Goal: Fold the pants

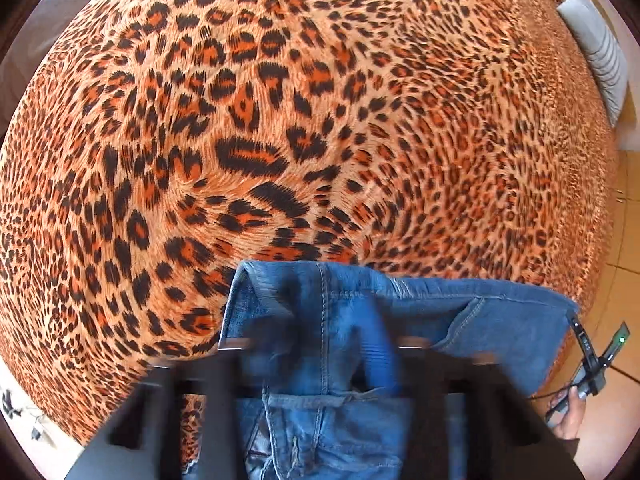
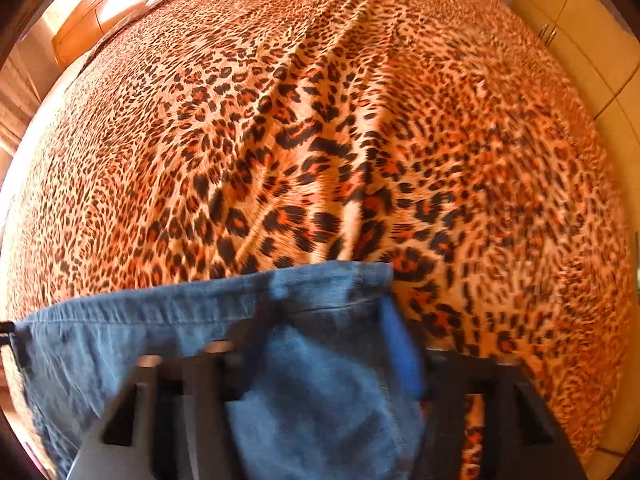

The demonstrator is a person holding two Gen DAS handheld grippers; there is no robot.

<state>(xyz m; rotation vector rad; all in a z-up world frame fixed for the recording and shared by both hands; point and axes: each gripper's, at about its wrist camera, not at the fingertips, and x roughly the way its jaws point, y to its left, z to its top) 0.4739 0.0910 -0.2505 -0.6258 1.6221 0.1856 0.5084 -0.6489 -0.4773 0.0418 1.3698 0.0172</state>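
Blue denim pants (image 1: 400,320) hang stretched between my two grippers above a leopard-print bed cover (image 1: 280,120). My left gripper (image 1: 320,344) is shut on the pants at the waistband end, denim bunched between its blurred fingers. In the right wrist view my right gripper (image 2: 324,344) is shut on the other end of the pants (image 2: 160,328), the cloth draped over its fingers. The right gripper also shows at the right edge of the left wrist view (image 1: 588,364). Both views are motion-blurred.
The bed cover (image 2: 320,120) fills both views. A grey-white pillow (image 1: 600,52) lies at the far right. Tiled floor (image 1: 624,280) shows past the bed's right edge. Wooden furniture (image 2: 104,12) stands at the far left, cabinet doors (image 2: 580,52) at the right.
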